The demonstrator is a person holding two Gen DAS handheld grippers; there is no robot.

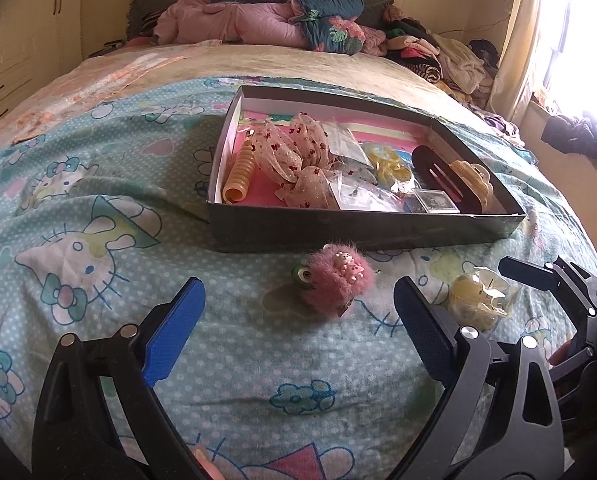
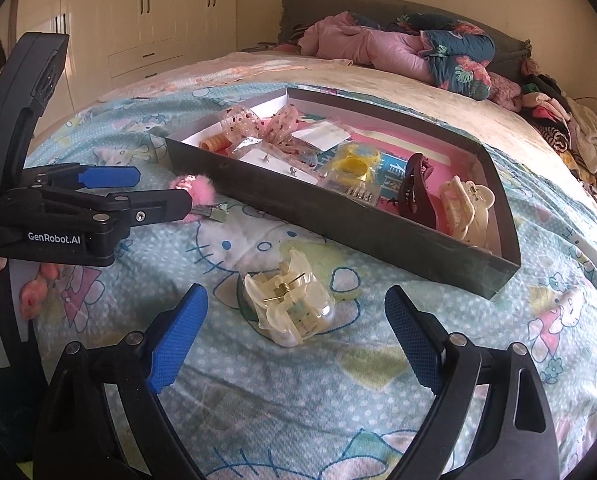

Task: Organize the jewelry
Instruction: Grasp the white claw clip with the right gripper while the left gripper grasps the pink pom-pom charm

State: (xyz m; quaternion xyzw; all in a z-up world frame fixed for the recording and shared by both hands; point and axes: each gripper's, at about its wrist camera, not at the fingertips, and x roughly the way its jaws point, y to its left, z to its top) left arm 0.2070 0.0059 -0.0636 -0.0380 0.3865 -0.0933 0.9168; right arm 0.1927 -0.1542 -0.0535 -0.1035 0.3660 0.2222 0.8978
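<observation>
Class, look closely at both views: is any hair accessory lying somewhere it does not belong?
Yes, two. A fluffy pink clip and a clear claw clip lie loose on the bedspread, outside the black box where the other accessories sit. Nothing looks spilled or broken.

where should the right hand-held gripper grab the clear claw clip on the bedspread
Grip the clear claw clip across its rounded body, just below the spring hinge, coming down from above and from the near side. It lies on its side on the bedspread, centred between the open fingers of the right hand-held gripper, with bare fabric on both flanks for the pads. The thin finger tabs would likely slip.
</observation>
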